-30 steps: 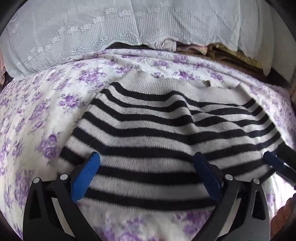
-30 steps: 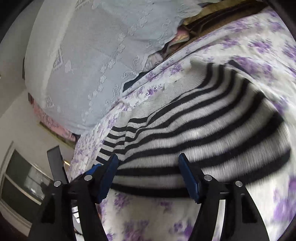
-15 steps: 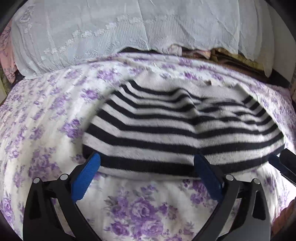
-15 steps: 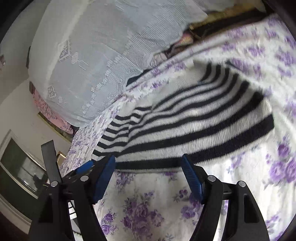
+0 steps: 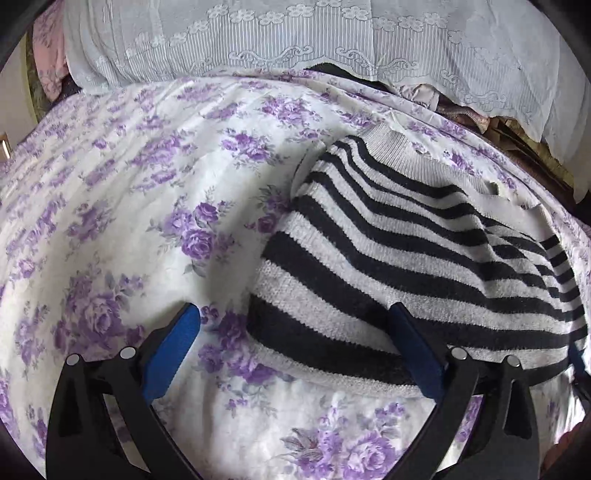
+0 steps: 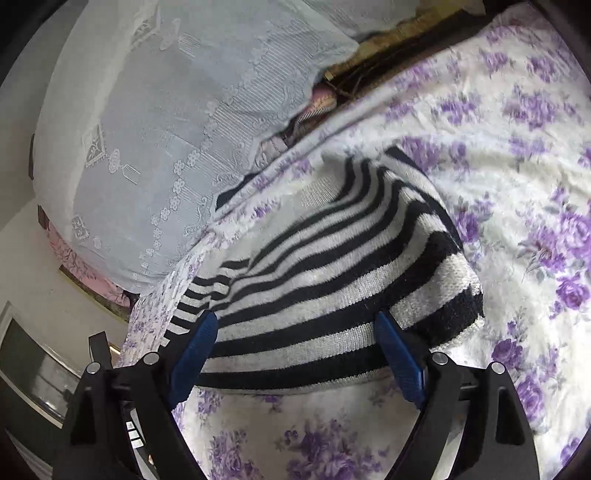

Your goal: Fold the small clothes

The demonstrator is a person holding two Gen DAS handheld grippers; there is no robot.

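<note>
A: Where is the striped sweater (image 5: 424, 258)?
B: Folded on the bed's floral sheet (image 5: 129, 192), near the lace-covered pillow (image 5: 295, 33).
A: The left gripper (image 5: 295, 354)?
B: Its fingers stand wide apart over the sweater's left corner, clamping nothing.
A: And the right gripper (image 6: 299, 354)?
B: Its fingers are spreading, the sweater's near edge between them, unpressed.

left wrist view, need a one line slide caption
Open left gripper over a folded striped sweater on a purple floral bedsheet.
</note>
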